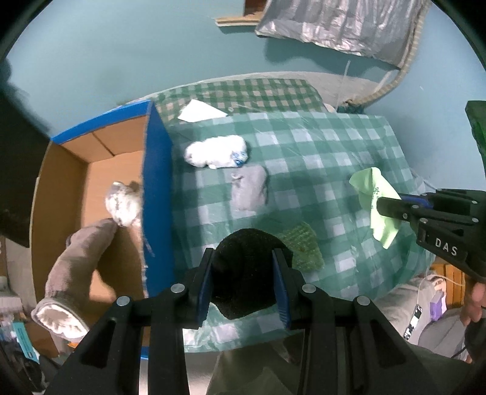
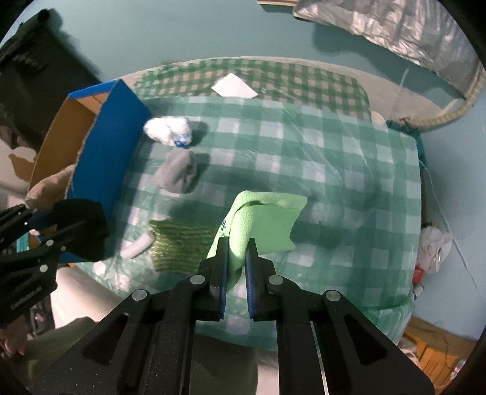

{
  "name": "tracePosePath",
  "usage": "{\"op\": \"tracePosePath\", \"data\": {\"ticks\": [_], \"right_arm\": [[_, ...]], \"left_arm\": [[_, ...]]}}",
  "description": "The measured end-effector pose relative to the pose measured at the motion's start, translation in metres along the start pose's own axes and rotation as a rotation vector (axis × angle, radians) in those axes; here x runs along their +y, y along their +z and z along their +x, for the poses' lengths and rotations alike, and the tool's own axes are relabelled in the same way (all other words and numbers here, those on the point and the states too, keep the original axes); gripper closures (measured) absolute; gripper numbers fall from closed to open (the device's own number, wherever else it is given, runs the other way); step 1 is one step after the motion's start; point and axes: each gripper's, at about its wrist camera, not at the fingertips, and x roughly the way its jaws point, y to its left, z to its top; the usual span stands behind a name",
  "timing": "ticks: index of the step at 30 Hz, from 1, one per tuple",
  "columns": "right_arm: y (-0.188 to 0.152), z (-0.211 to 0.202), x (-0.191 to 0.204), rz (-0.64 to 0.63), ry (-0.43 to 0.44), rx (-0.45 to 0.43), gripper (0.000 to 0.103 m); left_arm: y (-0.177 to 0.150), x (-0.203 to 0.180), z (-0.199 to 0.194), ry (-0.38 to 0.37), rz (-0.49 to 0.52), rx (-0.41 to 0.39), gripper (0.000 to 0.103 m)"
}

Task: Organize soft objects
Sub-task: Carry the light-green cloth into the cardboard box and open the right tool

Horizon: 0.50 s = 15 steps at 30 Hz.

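Observation:
My left gripper (image 1: 245, 258) is shut on a black fuzzy cloth (image 1: 244, 273) and holds it above the near edge of the green checked table (image 1: 334, 145). My right gripper (image 2: 237, 246) is shut on a light green cloth (image 2: 264, 224), lifted over the table; the same light green cloth (image 1: 375, 203) shows at the right of the left wrist view. A white fluffy bundle (image 1: 217, 151), a grey cloth (image 1: 249, 191) and a green knitted pad (image 1: 300, 246) lie on the table. A blue cardboard box (image 1: 155, 182) at the left holds a grey-white plush (image 1: 123, 203) and a brown sock (image 1: 79, 273).
A white paper (image 1: 200, 111) lies at the table's far side. A small white roll (image 2: 136, 247) rests near the knitted pad. A silver padded sheet (image 1: 340, 24) lies on the teal floor beyond. Clutter and a white bag (image 2: 432, 249) sit at the right.

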Motion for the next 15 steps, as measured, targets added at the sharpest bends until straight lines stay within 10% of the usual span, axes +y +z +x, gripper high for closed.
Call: {"op": "tracePosePath", "data": {"ticks": [15], "right_arm": [[0.031,-0.009,0.061,-0.136,0.054,-0.030,0.094]], "left_arm": [[-0.004,0.050,-0.025,0.059,-0.134,-0.054,0.067]]}}
